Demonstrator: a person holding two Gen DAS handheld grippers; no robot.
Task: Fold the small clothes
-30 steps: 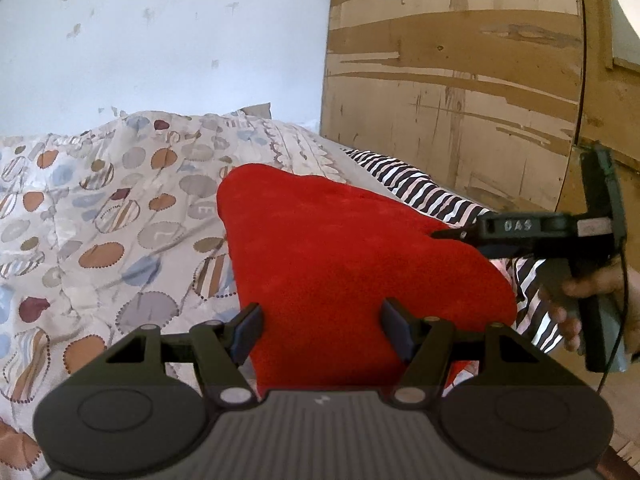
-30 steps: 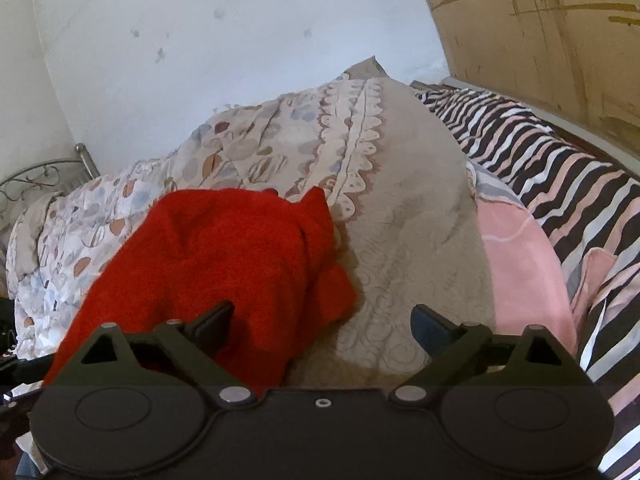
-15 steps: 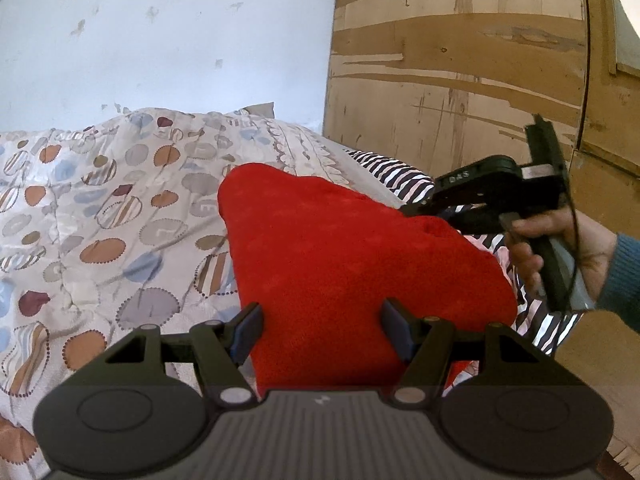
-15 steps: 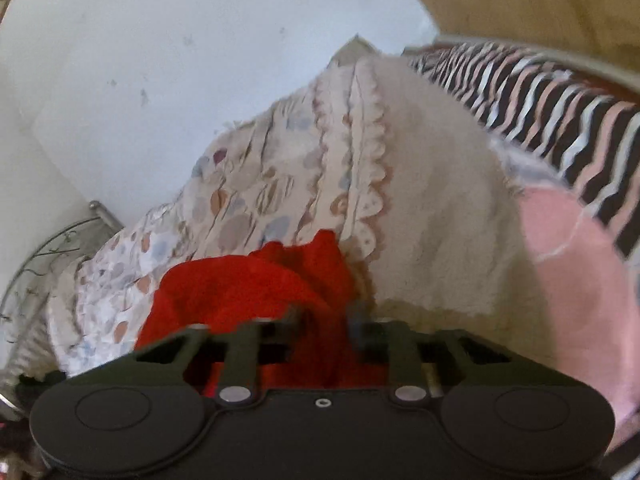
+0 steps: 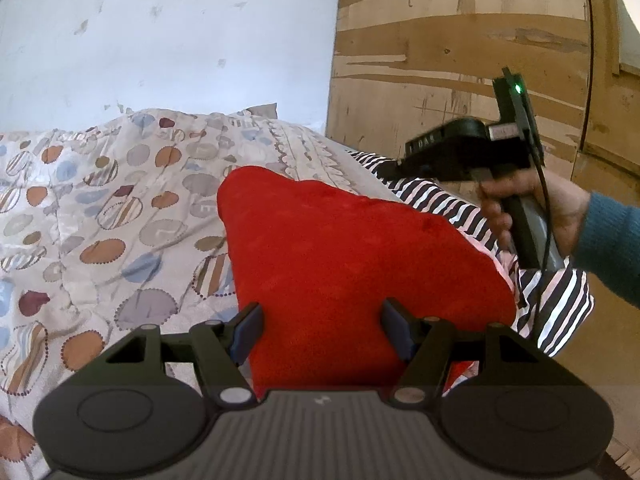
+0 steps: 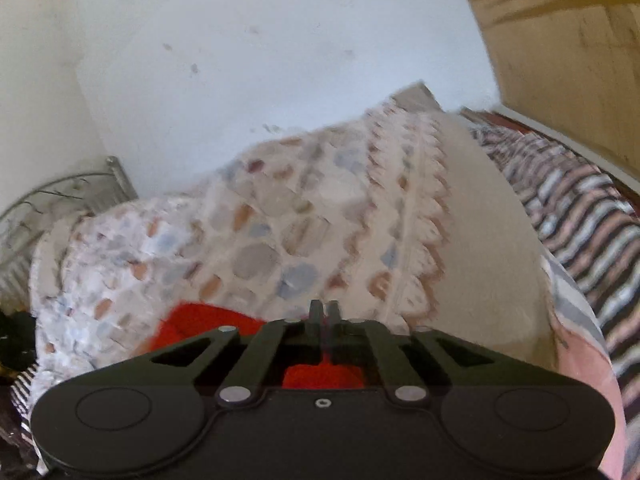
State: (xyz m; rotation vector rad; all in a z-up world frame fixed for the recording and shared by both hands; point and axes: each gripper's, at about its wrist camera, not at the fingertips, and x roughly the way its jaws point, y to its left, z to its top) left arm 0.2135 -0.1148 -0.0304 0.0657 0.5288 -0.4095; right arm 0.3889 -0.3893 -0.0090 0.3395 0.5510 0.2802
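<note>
Quilt (image 5: 100, 216) (dotted) and striped sheet (image 5: 560, 304) flank red cloth (image 5: 340, 256).

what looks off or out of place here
Nothing looks damaged or spilled. The red cloth lies on a rumpled patterned quilt. The right claw is shut with nothing visibly between its tips, and the left claw is open.

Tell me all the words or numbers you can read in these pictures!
"DAS": pale letters on the black body of the right gripper, seen from the left wrist camera; a mark before them is too blurred to read.
Small label on that gripper: too small to read.
Nothing readable in the right wrist view.
</note>
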